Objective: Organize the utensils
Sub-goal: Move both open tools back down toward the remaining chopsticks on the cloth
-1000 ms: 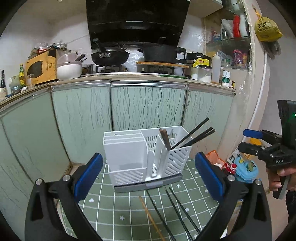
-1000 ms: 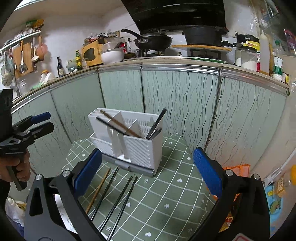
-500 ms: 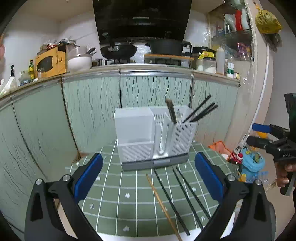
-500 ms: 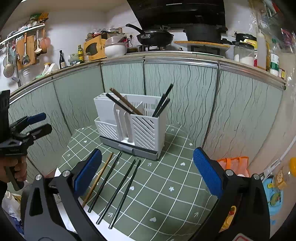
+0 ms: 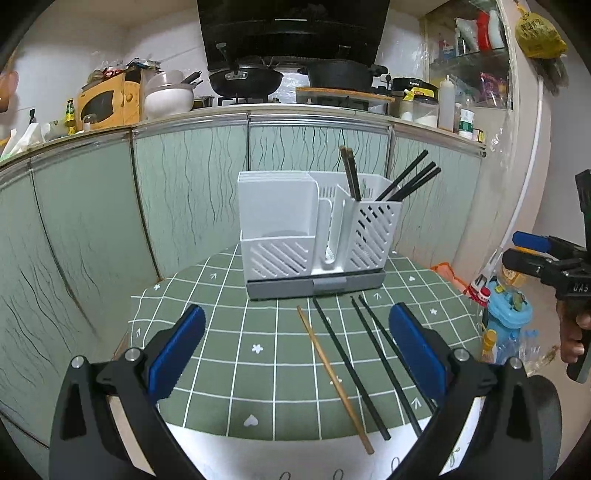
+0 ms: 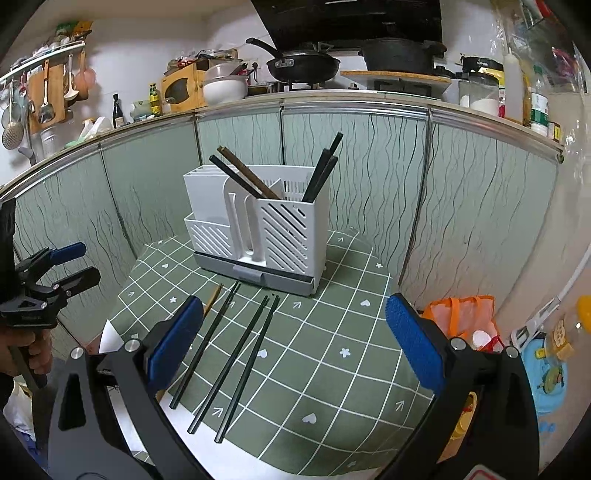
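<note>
Both jaws open and empty: left gripper, right gripper. At 12 o'clock, white slotted plastic utensil caddy; 4 loose chopsticks on green checked table, awaiting pickup.

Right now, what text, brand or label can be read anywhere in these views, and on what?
"SUPOR": on the black appliance on the counter.
"UAS", partly cut off: on the right gripper body.
Yellow bag print, bottle labels, jar labels: too small or blurred to read.
</note>
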